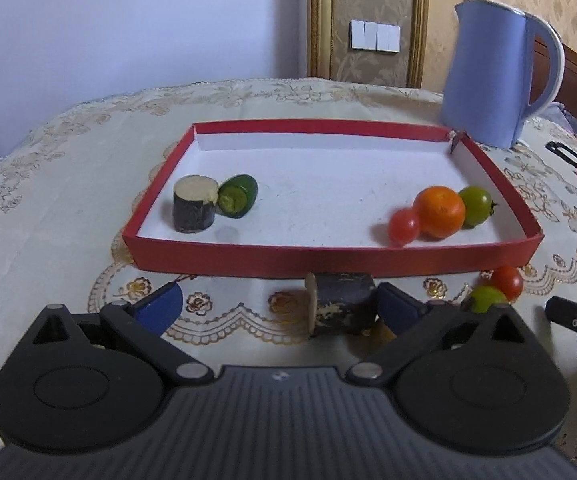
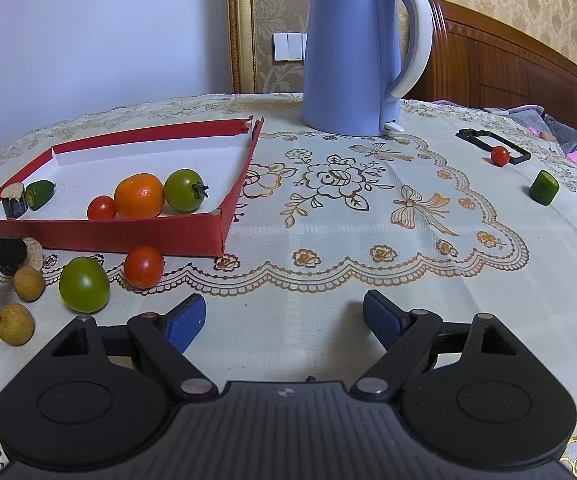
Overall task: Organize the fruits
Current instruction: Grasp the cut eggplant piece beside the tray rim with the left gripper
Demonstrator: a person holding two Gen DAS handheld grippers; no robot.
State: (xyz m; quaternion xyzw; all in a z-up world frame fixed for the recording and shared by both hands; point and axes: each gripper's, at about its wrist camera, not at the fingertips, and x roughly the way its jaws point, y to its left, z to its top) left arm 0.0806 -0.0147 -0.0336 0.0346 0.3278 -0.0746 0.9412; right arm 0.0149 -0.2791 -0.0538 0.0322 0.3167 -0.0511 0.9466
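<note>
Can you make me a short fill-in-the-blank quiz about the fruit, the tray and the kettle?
1. The round orange fruit lies inside the shallow ____ cardboard tray.
2. Inside the tray, the orange fruit sits between a small red tomato and a ____ tomato.
3. The tall kettle standing past the tray is ____.

Missing words: red; green; blue
</note>
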